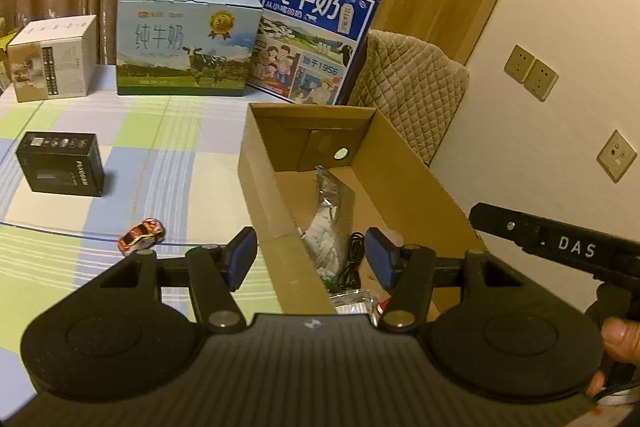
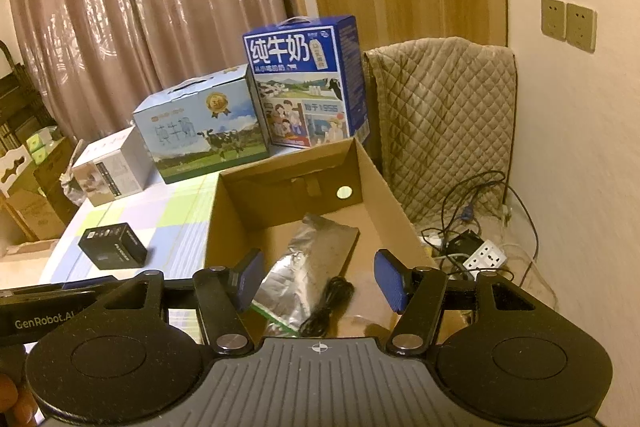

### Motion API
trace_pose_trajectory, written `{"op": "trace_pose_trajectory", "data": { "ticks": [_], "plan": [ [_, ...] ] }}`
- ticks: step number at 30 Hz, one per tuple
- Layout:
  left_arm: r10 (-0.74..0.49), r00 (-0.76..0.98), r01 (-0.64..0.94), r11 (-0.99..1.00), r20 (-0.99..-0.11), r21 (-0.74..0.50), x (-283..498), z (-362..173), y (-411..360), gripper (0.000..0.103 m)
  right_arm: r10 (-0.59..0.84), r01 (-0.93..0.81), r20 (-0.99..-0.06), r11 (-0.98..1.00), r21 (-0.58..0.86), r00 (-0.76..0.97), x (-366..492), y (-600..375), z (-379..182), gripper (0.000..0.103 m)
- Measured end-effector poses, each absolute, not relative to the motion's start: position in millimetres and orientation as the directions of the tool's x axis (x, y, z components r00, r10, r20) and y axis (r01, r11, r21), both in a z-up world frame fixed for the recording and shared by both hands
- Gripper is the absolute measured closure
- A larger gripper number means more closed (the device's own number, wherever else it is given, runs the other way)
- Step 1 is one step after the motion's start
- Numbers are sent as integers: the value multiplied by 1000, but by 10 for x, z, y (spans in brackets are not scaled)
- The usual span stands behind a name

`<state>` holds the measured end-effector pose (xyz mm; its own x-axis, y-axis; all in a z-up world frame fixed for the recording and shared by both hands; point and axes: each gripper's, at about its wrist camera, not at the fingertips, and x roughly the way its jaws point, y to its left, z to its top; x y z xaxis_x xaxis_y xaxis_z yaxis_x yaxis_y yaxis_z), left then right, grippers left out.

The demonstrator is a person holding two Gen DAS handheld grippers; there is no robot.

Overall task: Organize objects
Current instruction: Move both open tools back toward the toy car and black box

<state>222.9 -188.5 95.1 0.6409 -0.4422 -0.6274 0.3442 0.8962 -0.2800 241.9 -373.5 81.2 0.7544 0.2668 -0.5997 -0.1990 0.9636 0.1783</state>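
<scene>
An open cardboard box (image 1: 280,215) (image 2: 214,223) stands on the checked tablecloth. Inside lie a silver foil pouch (image 1: 330,211) (image 2: 316,263) and a coiled black cable (image 1: 352,263) (image 2: 328,303). My left gripper (image 1: 312,259) hovers open over the box's left wall, nothing between its blue pads. My right gripper (image 2: 318,279) is open above the box, with the pouch and cable lying below it and not gripped. A small red toy car (image 1: 141,235) rests on the cloth left of the box. A black carton (image 1: 60,163) (image 2: 112,245) sits further left.
Two milk cartons (image 1: 186,43) (image 1: 316,35) and a white box (image 1: 52,57) line the table's far edge. A quilted chair back (image 2: 444,123) stands right of the box, with a power strip (image 2: 484,255) and tangled cords below. A hand (image 1: 618,339) holds the right gripper.
</scene>
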Motion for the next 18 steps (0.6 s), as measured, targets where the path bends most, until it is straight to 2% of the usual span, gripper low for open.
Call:
{"op": "trace_pose_trajectory", "data": {
  "ticks": [6, 18],
  "plan": [
    [-417, 670, 320, 909, -614, -269, 2156, 1054, -1589, 41, 281, -221, -592, 960, 174, 755, 2290, -3563, 947, 45],
    [-290, 735, 199, 957, -613, -213, 2093, 1132, -490, 17, 354, -327, -582, 932, 156, 732, 2022, -2823, 1082, 44]
  ]
}}
